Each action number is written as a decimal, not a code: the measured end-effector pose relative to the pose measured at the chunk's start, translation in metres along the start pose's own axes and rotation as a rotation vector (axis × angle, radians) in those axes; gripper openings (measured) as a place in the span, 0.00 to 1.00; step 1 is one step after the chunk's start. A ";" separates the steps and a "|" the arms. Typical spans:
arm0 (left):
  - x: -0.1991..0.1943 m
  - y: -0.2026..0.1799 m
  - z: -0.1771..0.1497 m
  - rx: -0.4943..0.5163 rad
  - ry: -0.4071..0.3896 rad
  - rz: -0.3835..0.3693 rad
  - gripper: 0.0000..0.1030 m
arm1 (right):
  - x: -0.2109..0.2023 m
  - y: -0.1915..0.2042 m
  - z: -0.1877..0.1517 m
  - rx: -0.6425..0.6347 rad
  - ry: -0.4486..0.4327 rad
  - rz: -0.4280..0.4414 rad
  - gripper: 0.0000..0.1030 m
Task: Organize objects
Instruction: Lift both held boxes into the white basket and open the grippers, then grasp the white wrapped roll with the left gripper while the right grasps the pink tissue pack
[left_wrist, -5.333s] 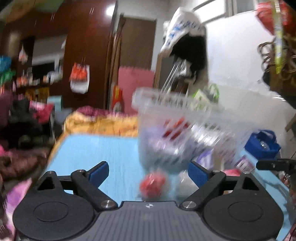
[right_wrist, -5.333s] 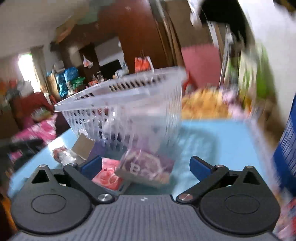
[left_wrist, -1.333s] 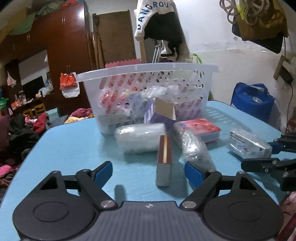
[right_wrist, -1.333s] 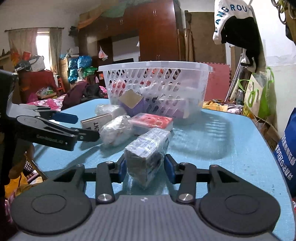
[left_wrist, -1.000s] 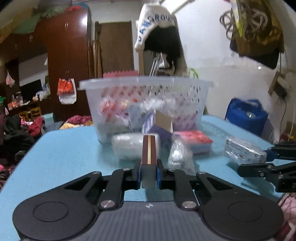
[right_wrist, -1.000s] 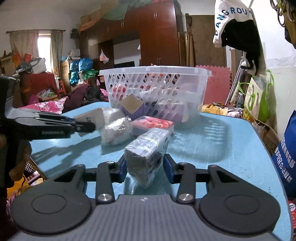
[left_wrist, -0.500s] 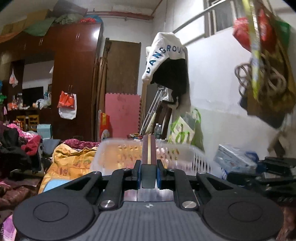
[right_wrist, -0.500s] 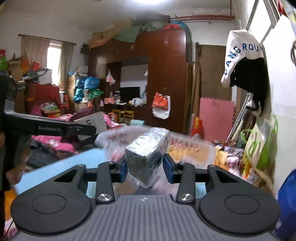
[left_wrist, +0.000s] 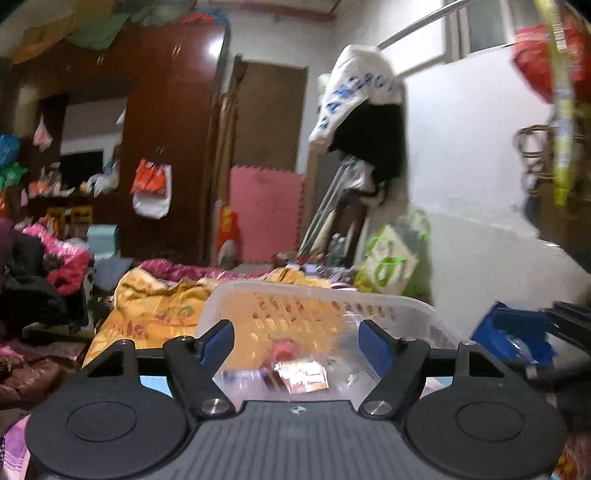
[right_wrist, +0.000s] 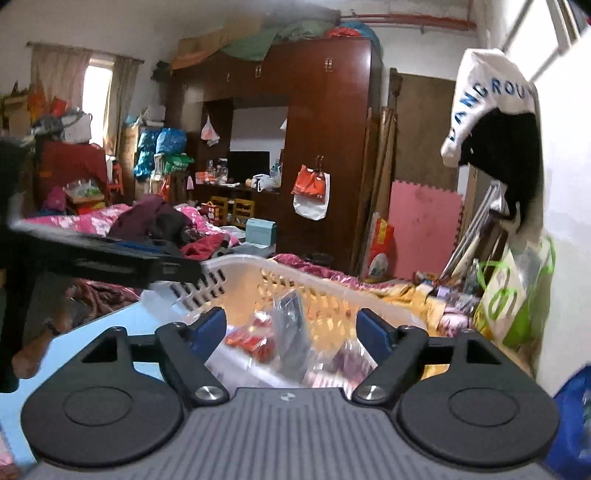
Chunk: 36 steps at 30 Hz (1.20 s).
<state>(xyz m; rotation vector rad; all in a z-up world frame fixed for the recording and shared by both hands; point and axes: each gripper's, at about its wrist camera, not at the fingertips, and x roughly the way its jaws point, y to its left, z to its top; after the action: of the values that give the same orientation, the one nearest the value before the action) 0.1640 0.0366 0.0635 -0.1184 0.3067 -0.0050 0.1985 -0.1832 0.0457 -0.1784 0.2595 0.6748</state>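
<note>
Both the left claw (left_wrist: 297, 341) and the right claw (right_wrist: 291, 328), jaws just opened and empty, hover over the white perforated basket (right_wrist: 236, 267) of blurred packets.

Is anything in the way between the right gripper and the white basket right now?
Nothing visible. The right gripper, fingers apart and empty, sits directly above the open white basket; the left gripper is off to one side.

Brown wardrobe (right_wrist: 325, 140), pink foam mat (right_wrist: 424, 229), hanging jacket (right_wrist: 495, 122) bkgd.
</note>
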 end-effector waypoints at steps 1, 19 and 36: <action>-0.010 -0.001 -0.006 0.010 -0.006 -0.001 0.85 | -0.009 -0.002 -0.006 0.025 -0.010 0.001 0.91; 0.031 -0.002 -0.102 0.084 0.295 -0.021 0.89 | 0.030 -0.021 -0.097 0.280 0.235 0.025 1.00; 0.028 0.016 -0.100 0.065 0.298 0.042 0.86 | 0.039 0.005 -0.104 0.298 0.283 0.059 0.78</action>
<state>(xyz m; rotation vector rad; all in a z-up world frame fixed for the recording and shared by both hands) 0.1601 0.0406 -0.0411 -0.0465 0.6059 0.0093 0.2057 -0.1819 -0.0656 0.0205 0.6345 0.6605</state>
